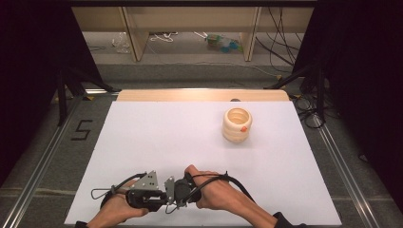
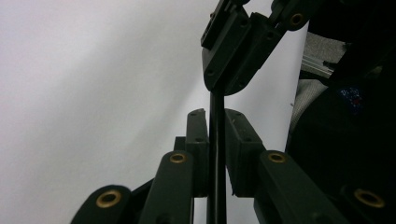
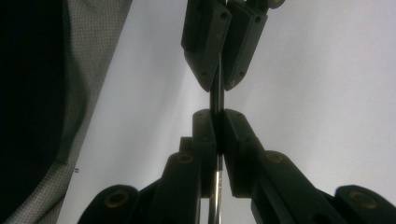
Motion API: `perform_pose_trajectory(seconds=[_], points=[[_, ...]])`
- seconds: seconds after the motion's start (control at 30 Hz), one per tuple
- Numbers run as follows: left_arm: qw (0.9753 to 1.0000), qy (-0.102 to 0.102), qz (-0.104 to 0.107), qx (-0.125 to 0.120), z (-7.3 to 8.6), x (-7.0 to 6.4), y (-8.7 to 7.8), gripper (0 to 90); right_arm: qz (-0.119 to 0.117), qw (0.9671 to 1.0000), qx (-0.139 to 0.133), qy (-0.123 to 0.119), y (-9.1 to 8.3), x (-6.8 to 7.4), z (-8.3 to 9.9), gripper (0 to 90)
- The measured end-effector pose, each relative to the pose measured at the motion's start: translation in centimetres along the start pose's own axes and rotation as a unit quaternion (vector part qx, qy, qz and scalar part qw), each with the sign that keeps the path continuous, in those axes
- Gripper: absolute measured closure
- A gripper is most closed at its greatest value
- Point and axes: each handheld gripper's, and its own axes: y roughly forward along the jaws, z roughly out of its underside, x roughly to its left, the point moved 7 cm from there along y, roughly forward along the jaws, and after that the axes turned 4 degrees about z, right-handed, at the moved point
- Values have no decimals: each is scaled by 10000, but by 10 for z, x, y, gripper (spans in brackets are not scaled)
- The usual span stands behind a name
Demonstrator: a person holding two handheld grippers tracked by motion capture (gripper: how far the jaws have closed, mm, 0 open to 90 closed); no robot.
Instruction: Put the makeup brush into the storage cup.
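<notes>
- High view: left gripper (image 1: 164, 197) at the white desk's (image 1: 157, 137) near edge, jaws closed on a thin black rod (image 2: 216, 140).
- Right gripper (image 1: 171, 192) faces it tip to tip, jaws pinching the same rod.
- Cream ribbed ring-stack cup (image 1: 237, 124) stands near the far right corner.

1. A cream ribbed pot (image 1: 237, 124) stands on the far right part of the bench (image 1: 157, 142), upright, with a small orange mark on its front.
2. The bench is covered by a plain white sheet; a strip of pale wood (image 1: 202, 95) shows along its far edge.
3. A black figure "5" (image 1: 81, 129) is marked on the grey floor to the left.
4. Wooden shelf legs (image 1: 135, 35) stand beyond, with loose cables (image 1: 280, 42) and a bluish bundle (image 1: 223, 43) on the floor.
</notes>
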Motion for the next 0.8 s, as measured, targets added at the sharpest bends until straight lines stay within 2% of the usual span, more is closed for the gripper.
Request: perform_pose_trajectory(seconds=[0.2,0.33,0.43,0.53,0.57,0.8], points=[[10000,-50,38,-46,-1,-2,1,816,8,10000,12,28,0,1,0,841],[10000,-3,-7,-7,-1,-1,0,822,-9,10000,3,-17,1,1,0,841],[9999,-67,40,-79,-2,-2,-1,829,-2,10000,16,-23,1,1,0,840],[10000,-42,51,-57,-2,-3,-1,831,-3,10000,5,-55,1,1,-1,840],[10000,64,52,-48,-2,-2,-1,831,-7,10000,4,-62,1,1,-1,840],[10000,-5,2,-13,-1,-2,0,833,4,10000,15,-37,2,1,-1,840]])
